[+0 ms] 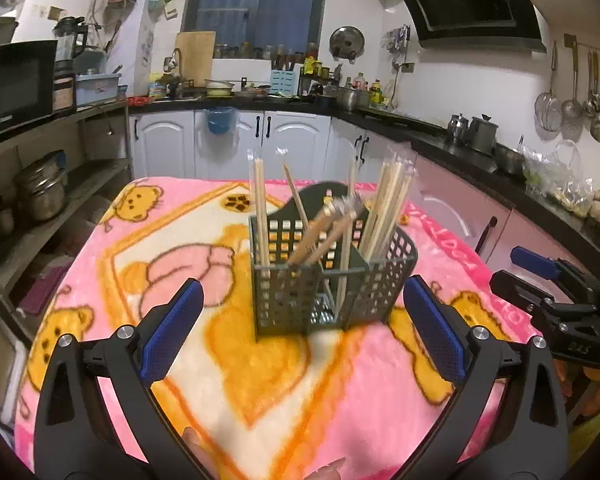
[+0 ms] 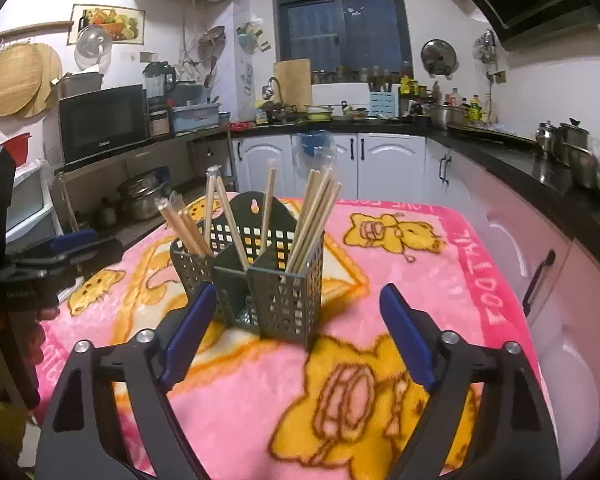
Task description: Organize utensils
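A dark green perforated utensil caddy (image 1: 300,292) stands on the pink cartoon blanket (image 1: 260,380); it also shows in the right wrist view (image 2: 284,300). Several wooden chopsticks (image 1: 384,208) stand in its compartments, some in clear wrappers (image 2: 312,216). My left gripper (image 1: 303,320) is open and empty, its blue pads on either side of the caddy's near face, a little short of it. My right gripper (image 2: 296,326) is open and empty, close to the caddy's near corner. The right gripper also shows at the right edge of the left wrist view (image 1: 548,280).
The blanket covers a table whose edges (image 2: 512,280) fall off near pink cabinets. Kitchen counters (image 1: 460,140) with pots and bottles run behind and to the right. Shelves with a microwave (image 2: 100,120) and metal pots stand at the left.
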